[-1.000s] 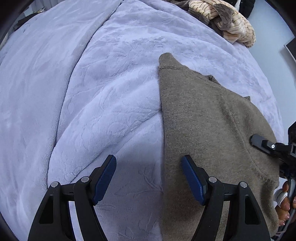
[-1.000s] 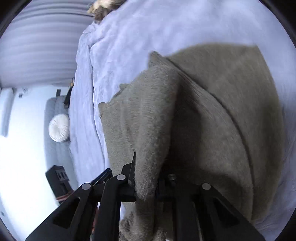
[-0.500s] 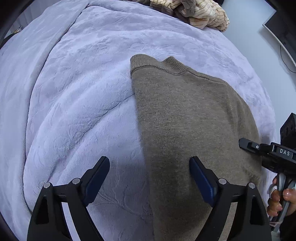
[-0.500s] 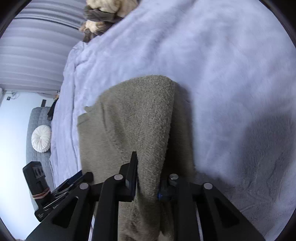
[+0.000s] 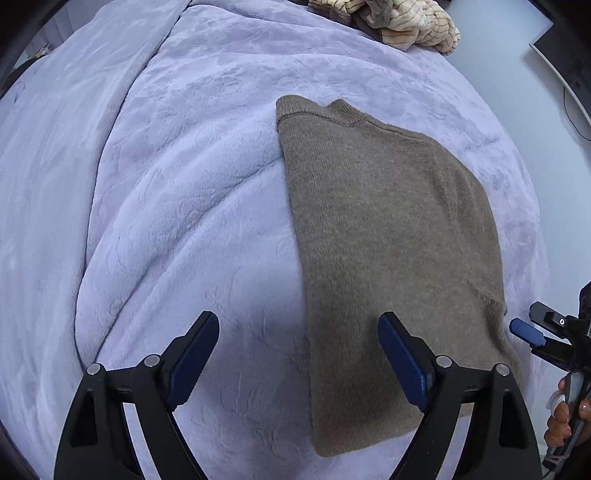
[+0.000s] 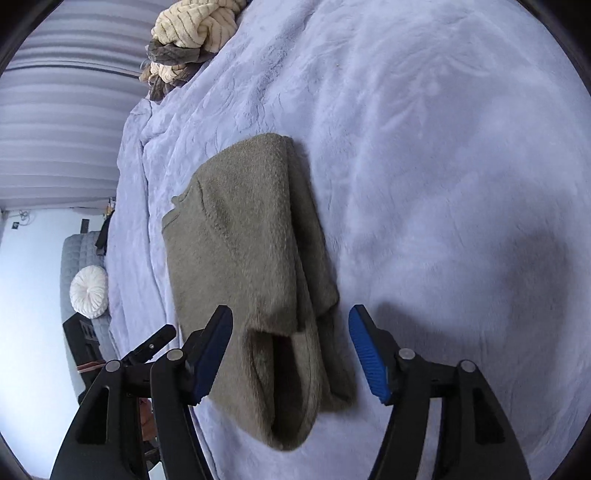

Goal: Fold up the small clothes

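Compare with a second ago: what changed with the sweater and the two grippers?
The right gripper carried a gripped fold of the brown sweater across and let it go; its jaws are opening, with the sweater lying loose between them, narrower now on the lilac blanket. The left gripper widened slightly. Unchanged: left gripper empty over the sweater's near edge; clothes pile at the far end.

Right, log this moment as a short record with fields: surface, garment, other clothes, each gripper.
surface: lilac blanket on a bed
garment: brown sweater, folded lengthwise, lying flat on the blanket
other clothes: cream striped pile at the far edge
left gripper: open, nothing held, straddling the sweater's near edge
right gripper: jaws opening, sweater's end between them, pads off the fabric
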Tool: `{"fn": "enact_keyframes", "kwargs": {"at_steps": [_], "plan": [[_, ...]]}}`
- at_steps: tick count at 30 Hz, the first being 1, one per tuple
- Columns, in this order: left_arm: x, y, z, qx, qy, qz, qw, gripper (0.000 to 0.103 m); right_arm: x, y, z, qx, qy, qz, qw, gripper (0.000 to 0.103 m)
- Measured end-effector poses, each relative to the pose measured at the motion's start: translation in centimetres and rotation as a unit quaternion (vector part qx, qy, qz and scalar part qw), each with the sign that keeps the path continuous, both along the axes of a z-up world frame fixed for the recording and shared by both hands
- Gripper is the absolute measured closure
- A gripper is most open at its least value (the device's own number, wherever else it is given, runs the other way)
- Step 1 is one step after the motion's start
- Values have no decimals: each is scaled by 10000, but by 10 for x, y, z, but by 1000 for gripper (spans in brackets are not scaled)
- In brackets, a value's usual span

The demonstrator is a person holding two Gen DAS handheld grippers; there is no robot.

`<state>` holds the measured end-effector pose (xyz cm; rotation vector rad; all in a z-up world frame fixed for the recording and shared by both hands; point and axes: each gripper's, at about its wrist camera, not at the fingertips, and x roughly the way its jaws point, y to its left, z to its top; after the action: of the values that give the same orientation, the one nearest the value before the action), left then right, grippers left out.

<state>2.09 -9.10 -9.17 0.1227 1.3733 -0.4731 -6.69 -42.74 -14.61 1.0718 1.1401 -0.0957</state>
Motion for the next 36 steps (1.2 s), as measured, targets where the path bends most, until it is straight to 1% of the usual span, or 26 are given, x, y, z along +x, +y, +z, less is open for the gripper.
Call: {"fn": "enact_keyframes", "kwargs": {"at_steps": [2, 3, 4, 6, 8, 10, 12, 13, 14, 15, 17, 18, 20, 23, 25, 27, 29, 31, 34, 36], "plan": [[-12, -3, -6, 124, 95, -13, 9999, 14, -11, 7, 5, 79, -60, 36, 9999, 34], [-16, -3, -10, 207, 138, -14, 9997, 14, -12, 13, 7, 67, -70, 110, 9999, 38], [-22, -4, -14, 299, 161, -26, 9994, 14, -13, 18, 7, 32, -84, 197, 9998, 44], [-31, -5, -28, 518, 212, -50, 9984, 14, -11, 33, 11, -103, -77, 474, 9988, 49], [-37, -2, -38, 628, 388, 50, 9973, 14, -5, 47, 13, -236, -29, 734, 9970, 57], [-42, 2, -42, 617, 472, 175, 9968, 14, -2, 56, 9, -465, 155, 971, 9941, 77], [-46, 4, -41, 642, 483, 214, 9965, 14, -3, 63, 1, -957, 457, 1191, 9872, 83], [-47, 3, -40, 690, 482, 199, 9963, 14, -5, 64, -9, -1093, 627, 1224, 9844, 83], [-49, 3, -40, 738, 482, 177, 9960, 14, -8, 62, -17, -1013, 719, 1168, 9854, 83], [-50, 3, -39, 780, 479, 157, 9957, 14, -13, 58, -26, -797, 794, 1016, 9884, 83], [-53, 3, -36, 852, 459, 145, 9952, 14, -22, 51, -31, -490, 820, 733, 9927, 83], [-53, 3, -35, 884, 465, 159, 9949, 14, -25, 48, -29, -479, 849, 648, 9931, 83], [-53, 1, -33, 892, 529, 219, 9944, 14, -31, 45, -24, -707, 1030, 632, 9902, 83], [-58, 1, -28, 962, 530, 239, 9937, 14, -41, 37, -14, -483, 835, 456, 9943, 83], [-61, -2, -23, 1041, 476, 196, 9932, 14, -42, 34, 0, -475, 619, 426, 9960, 80], [-63, -5, -18, 1090, 442, 183, 9929, 14, -34, 37, 11, -446, 362, 469, 9972, 80], [-65, -7, -14, 1109, 440, 198, 9927, 14, -22, 47, 23, -375, 44, 642, 9972, 80], [-66, -10, -10, 1136, 437, 208, 9923, 14, 5, 61, 20, -354, -79, 902, 9953, 80], [-68, -13, -3, 1178, 409, 207, 9920, 14, 24, 81, 10, -431, 78, 1314, 9904, 80], [-70, -14, 3, 1191, 398, 218, 9918, 14, 31, 89, -7, -416, 325, 1441, 9882, 80]]}}
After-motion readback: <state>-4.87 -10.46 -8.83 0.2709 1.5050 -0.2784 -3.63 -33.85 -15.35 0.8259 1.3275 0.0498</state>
